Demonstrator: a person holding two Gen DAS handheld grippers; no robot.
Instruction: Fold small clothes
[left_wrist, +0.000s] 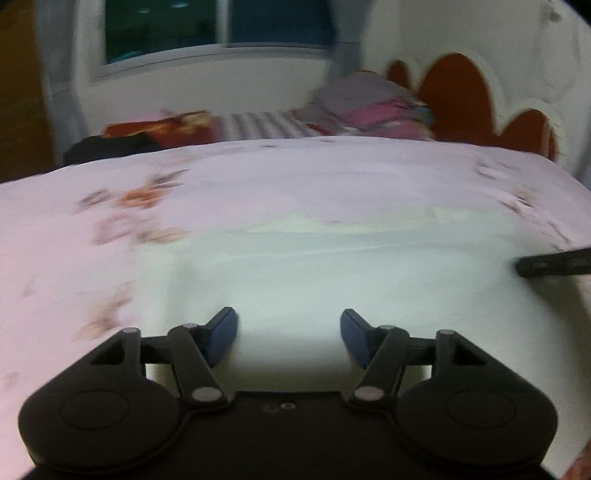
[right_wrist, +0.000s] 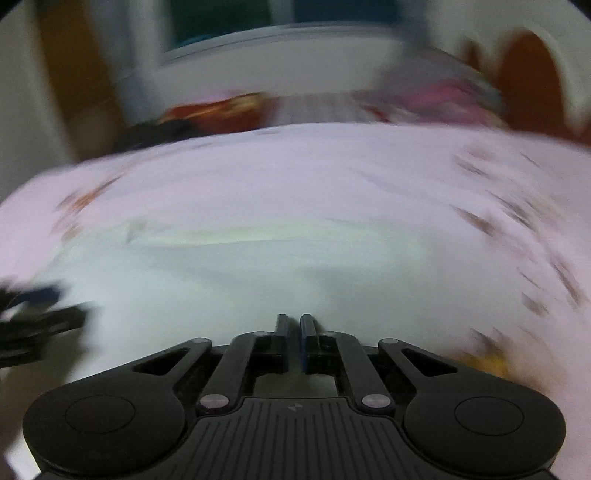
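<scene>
A pale whitish-green garment (left_wrist: 295, 266) lies flat on the pink flowered bedsheet (left_wrist: 258, 173); it also shows in the right wrist view (right_wrist: 229, 266). My left gripper (left_wrist: 289, 332) is open and empty, low over the garment's near edge. My right gripper (right_wrist: 294, 328) is shut, with its jaws nearly touching, over the garment's near edge; whether cloth is pinched between them cannot be told. Each gripper shows at the edge of the other's view, the right one (left_wrist: 554, 263) and the left one (right_wrist: 40, 317). Both views are motion-blurred.
A pile of grey and pink clothes (left_wrist: 369, 107) lies at the far end of the bed by a red-brown headboard (left_wrist: 461, 92). Red and black items (left_wrist: 147, 129) sit at the far left. A window (left_wrist: 221, 29) is behind.
</scene>
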